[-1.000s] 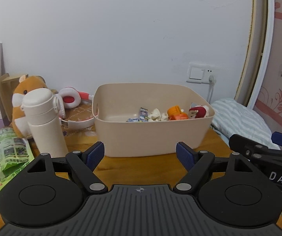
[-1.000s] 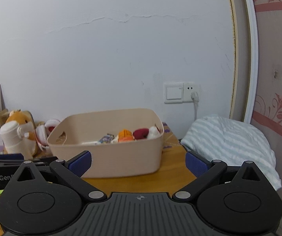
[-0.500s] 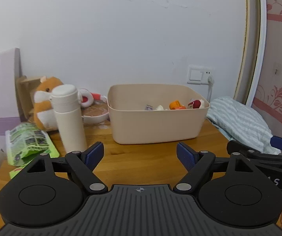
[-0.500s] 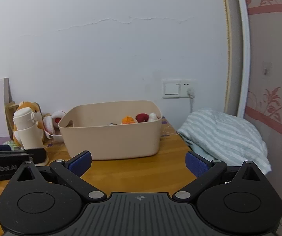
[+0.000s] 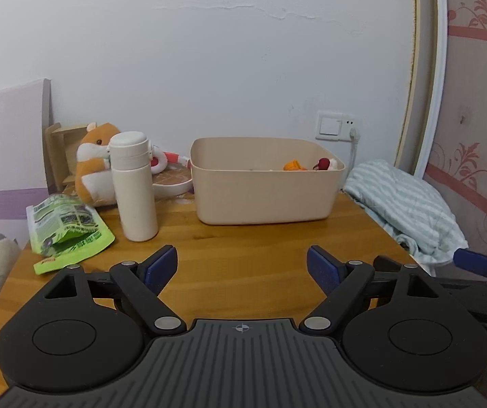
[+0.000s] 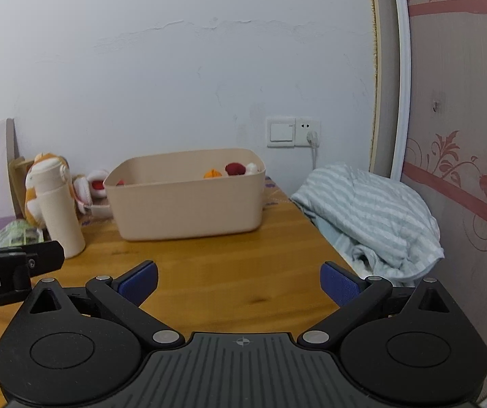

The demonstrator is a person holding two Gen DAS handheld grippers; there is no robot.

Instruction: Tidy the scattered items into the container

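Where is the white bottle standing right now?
In the left wrist view the white bottle stands upright left of the beige bin, in front of the hamster plush, beside the green packet.

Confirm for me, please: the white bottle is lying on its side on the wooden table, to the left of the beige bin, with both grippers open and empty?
Not quite. The white bottle stands upright, cap on top, as the left wrist view shows. The rest holds: it is on the wooden table, left of the beige bin, and the left gripper and right gripper are open and empty.
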